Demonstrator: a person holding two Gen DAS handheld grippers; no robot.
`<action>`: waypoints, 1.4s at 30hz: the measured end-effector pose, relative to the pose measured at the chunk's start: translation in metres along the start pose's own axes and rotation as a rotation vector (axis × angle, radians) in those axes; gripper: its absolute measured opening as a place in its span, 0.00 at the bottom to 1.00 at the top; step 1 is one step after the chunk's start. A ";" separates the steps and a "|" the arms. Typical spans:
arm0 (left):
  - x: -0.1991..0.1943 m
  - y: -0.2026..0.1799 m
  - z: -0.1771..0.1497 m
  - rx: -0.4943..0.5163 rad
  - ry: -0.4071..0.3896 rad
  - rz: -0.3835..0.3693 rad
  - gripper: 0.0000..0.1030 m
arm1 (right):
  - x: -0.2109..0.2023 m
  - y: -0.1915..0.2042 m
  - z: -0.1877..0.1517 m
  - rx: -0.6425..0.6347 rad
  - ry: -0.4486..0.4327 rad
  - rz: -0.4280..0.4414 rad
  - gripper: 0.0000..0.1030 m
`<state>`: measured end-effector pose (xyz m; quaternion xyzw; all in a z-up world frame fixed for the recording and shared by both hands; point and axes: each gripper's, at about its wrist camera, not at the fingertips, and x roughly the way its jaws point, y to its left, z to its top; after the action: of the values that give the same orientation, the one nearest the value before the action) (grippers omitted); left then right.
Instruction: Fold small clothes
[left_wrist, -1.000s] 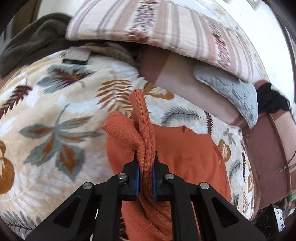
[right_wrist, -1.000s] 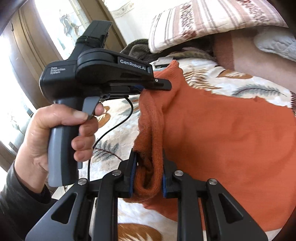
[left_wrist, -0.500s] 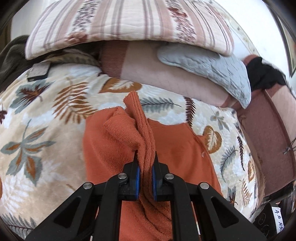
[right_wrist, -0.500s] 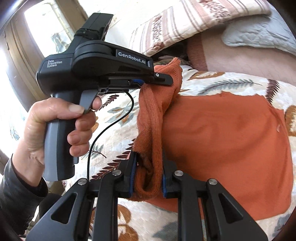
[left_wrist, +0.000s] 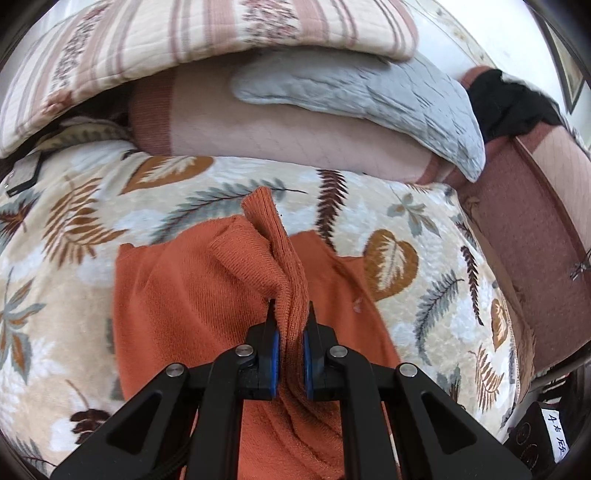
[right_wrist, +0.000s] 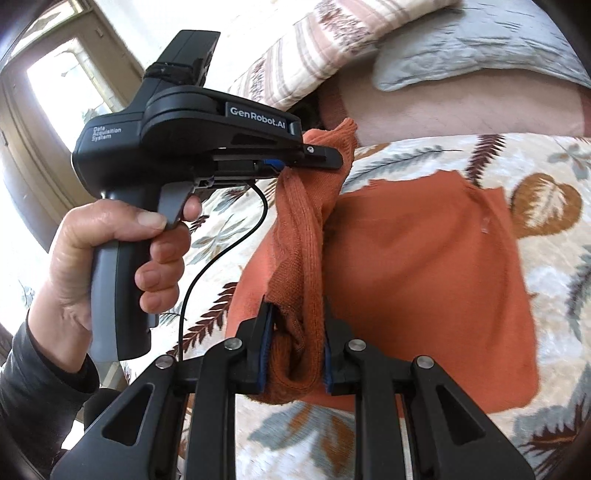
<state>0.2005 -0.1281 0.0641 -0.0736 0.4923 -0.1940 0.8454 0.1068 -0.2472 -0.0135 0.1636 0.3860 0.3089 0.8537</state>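
An orange knit garment (left_wrist: 184, 295) lies on a leaf-patterned blanket (left_wrist: 74, 221); it also shows in the right wrist view (right_wrist: 424, 277). My left gripper (left_wrist: 290, 325) is shut on a bunched edge of the garment and holds it lifted above the flat part. My right gripper (right_wrist: 297, 332) is shut on another bunched part of the same edge. In the right wrist view the left gripper (right_wrist: 314, 157) shows held in a hand, its fingers pinching the garment's raised corner. The lifted edge hangs between the two grippers over the flat part.
A striped quilt (left_wrist: 184, 40), a grey pillow (left_wrist: 369, 92) and a pink cushion (left_wrist: 277, 136) lie at the far side of the bed. A brownish cover (left_wrist: 535, 240) and dark clothing (left_wrist: 509, 103) are at the right. A window (right_wrist: 66, 88) is at the left.
Both grippers have carried the lifted orange edge to the right, across the flat part of the garment. More of the garment's left part now lies under the fold. Both stay shut.
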 end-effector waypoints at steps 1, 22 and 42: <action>0.005 -0.008 0.001 0.009 0.006 0.001 0.08 | -0.005 -0.007 -0.002 0.014 -0.005 -0.002 0.23; 0.131 -0.108 0.001 0.182 0.143 0.091 0.11 | -0.034 -0.100 -0.026 0.222 0.029 -0.157 0.23; 0.086 -0.094 -0.003 0.162 0.072 0.028 0.45 | -0.025 -0.096 -0.032 0.185 0.085 -0.274 0.26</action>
<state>0.2118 -0.2482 0.0226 0.0089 0.5060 -0.2238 0.8329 0.1080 -0.3347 -0.0698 0.1743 0.4672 0.1594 0.8520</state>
